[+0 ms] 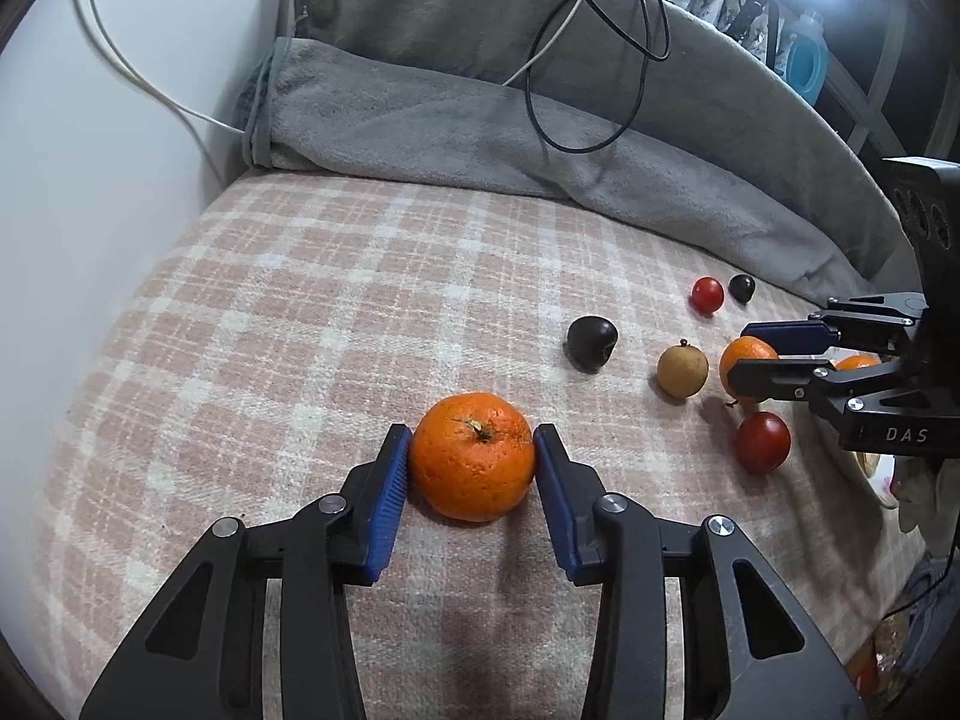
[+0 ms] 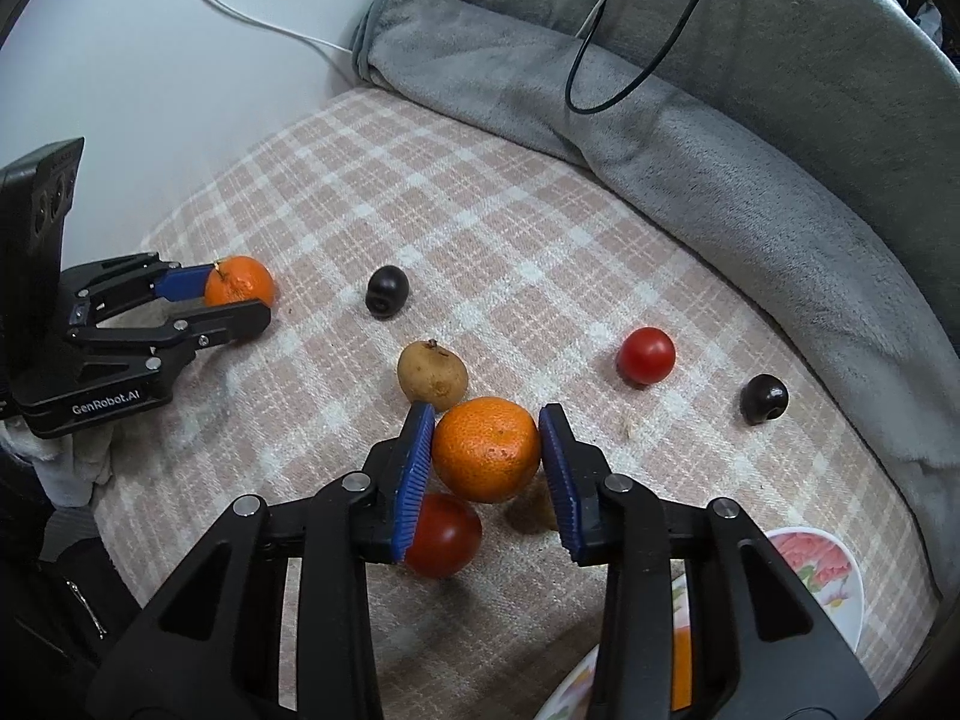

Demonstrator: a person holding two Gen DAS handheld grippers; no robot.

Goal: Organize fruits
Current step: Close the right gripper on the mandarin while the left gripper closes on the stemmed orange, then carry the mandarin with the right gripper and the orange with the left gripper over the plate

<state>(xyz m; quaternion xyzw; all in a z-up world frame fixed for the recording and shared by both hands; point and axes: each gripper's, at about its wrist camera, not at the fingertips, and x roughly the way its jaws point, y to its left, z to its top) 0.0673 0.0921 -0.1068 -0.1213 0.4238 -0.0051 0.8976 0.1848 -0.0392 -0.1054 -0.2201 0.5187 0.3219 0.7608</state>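
Beside left gripper (image 1: 472, 456): open blanket (image 1: 270, 312) | right gripper (image 2: 487, 450): fruit-crowded

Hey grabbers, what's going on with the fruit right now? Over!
Left gripper shut on an orange. Right gripper shut on a second orange. Tomato right under the right fingers. Over.

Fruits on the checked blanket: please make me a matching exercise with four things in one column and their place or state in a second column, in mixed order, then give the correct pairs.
Things:
1. left gripper
2. right gripper
3. brown fruit
4. plate

Places or states:
A. lies just beyond the right gripper's orange, touching no gripper
B. clamps the orange that sits apart from the other fruits
C. shows at the lower right of the right wrist view
D. clamps the orange above a red tomato

Pairs: 1-B, 2-D, 3-A, 4-C
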